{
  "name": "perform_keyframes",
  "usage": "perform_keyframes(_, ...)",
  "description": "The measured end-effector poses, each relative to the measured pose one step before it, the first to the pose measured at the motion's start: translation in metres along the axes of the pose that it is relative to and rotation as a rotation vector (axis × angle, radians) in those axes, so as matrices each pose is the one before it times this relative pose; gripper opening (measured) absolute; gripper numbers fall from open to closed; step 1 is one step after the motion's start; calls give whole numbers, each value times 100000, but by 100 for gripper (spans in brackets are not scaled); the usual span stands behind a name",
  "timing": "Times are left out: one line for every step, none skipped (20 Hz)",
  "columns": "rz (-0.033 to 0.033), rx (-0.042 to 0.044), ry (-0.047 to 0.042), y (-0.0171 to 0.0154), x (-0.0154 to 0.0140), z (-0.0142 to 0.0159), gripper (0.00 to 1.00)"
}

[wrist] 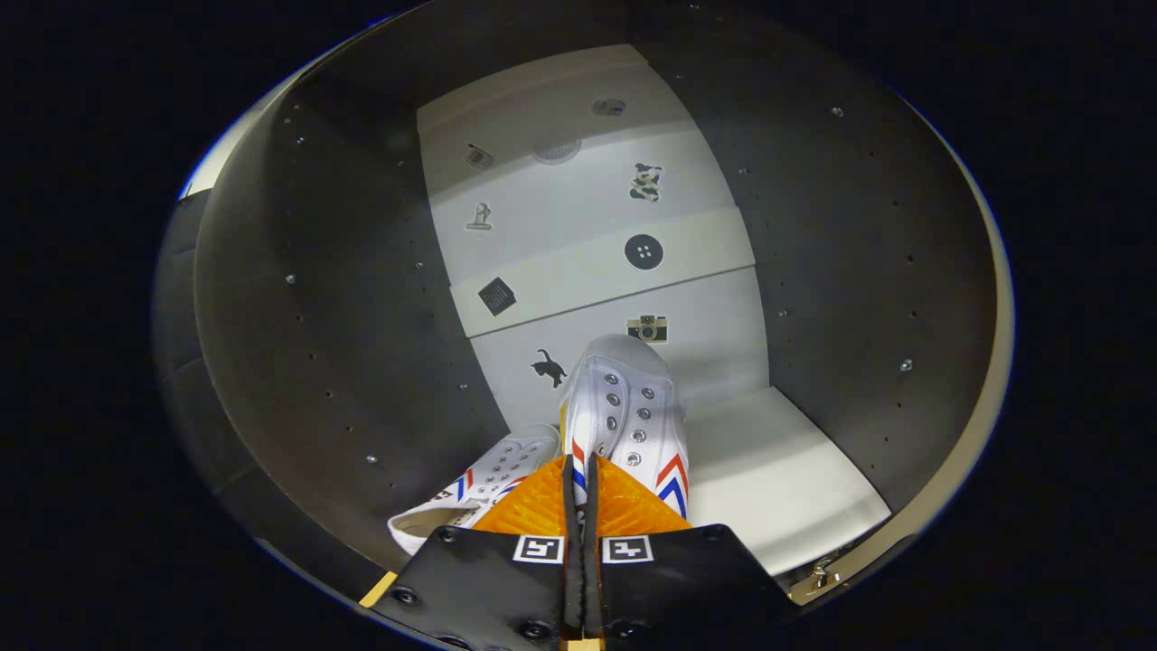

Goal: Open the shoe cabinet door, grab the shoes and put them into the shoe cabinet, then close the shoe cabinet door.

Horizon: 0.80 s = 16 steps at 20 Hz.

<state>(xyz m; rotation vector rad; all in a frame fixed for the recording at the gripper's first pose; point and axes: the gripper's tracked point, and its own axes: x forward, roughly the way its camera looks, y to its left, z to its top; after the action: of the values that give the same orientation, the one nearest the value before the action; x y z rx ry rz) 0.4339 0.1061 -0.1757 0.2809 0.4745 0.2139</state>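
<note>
Fingers (569, 493) pinched on shoe (624, 407) — inside cabinet (813, 271)

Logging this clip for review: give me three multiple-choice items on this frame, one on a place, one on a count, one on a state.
1. Where is the shoe that the gripper holds?
A. inside the cabinet
B. on a table
C. on a chair

2. How many white shoes are in view?
A. one
B. two
C. four

3. The gripper's fingers are:
A. spread wide
B. nearly closed on the shoe's edge
C. holding a sticker

Answers: 1 A, dark side walls surround it; 2 B, a second shoe lies beside it; 3 B, only a thin gap remains.
</note>
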Motion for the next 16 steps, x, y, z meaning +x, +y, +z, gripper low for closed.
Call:
perform_keyframes(-471, -196, 343, -237, 673, -220, 1)
perform_keyframes(-453, -43, 959, -140, 629, -325, 1)
perform_keyframes(-527, 280, 686, -161, 625, -322, 1)
perform_keyframes(-639, -220, 812, -221, 482, -351, 1)
perform_keyframes(-313, -195, 542, -167, 524, -307, 1)
perform_keyframes(335, 442, 389, 20, 255, -149, 1)
perform_keyframes(-226, 850, 128, 42, 101, 54, 1)
perform_keyframes(-498, -1, -241, -89, -63, 46, 1)
perform_keyframes(-127, -615, -518, 128, -81, 74, 2)
perform_keyframes(810, -820, -1053, 254, -411, 340, 5)
perform_keyframes(-836, -1015, -1838, 86, -145, 531, 14)
perform_keyframes(147, -948, -2508, 309, -373, 642, 23)
perform_keyframes(119, -770, -1838, 304, -869, 713, 30)
perform_keyframes(473, -1012, -1101, 396, -853, 500, 46)
perform_keyframes(-1048, -1021, -1392, 44, -975, 426, 63)
perform_keyframes(-807, -677, -1390, 90, -1348, 586, 79)
